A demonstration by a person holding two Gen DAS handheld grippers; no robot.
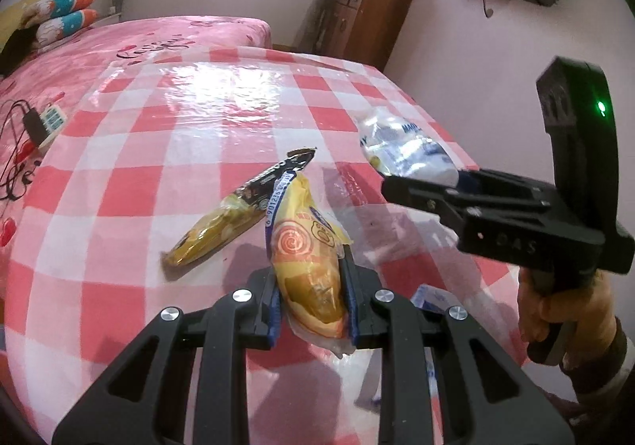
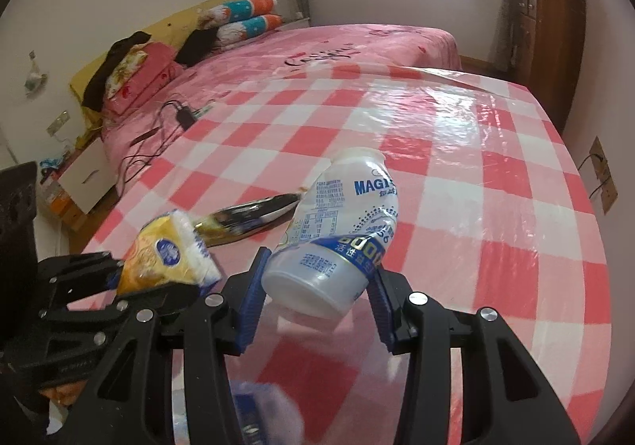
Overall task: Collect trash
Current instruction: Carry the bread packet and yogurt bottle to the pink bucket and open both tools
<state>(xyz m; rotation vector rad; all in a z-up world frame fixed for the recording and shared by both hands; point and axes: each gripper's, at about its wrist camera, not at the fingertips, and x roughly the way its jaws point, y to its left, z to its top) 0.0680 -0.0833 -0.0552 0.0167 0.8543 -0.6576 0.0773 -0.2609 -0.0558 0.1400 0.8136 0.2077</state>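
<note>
My left gripper [image 1: 311, 300] is shut on a yellow snack wrapper [image 1: 307, 246], lifted above the red-and-white checked table [image 1: 178, 175]. The same wrapper [image 2: 170, 254] shows at the lower left of the right wrist view, held in the left gripper [image 2: 158, 274]. My right gripper [image 2: 313, 296] is shut on a white plastic drink bottle [image 2: 337, 234] with blue print, held tilted above the table [image 2: 476, 175]. In the left wrist view that bottle [image 1: 401, 149] sticks out of the right gripper [image 1: 420, 183]. A dark-and-gold wrapper [image 1: 234, 213] lies flat on the table, also seen as the dark wrapper [image 2: 246, 217] behind the bottle.
A pink bed [image 2: 337, 48] with pillows [image 2: 242, 18] lies beyond the table. A charger and cables [image 1: 31, 127] rest on the bed's edge. A wooden cabinet [image 1: 369, 20] with folded blankets stands at the far wall. A blue-white item [image 2: 258, 413] lies blurred under the right gripper.
</note>
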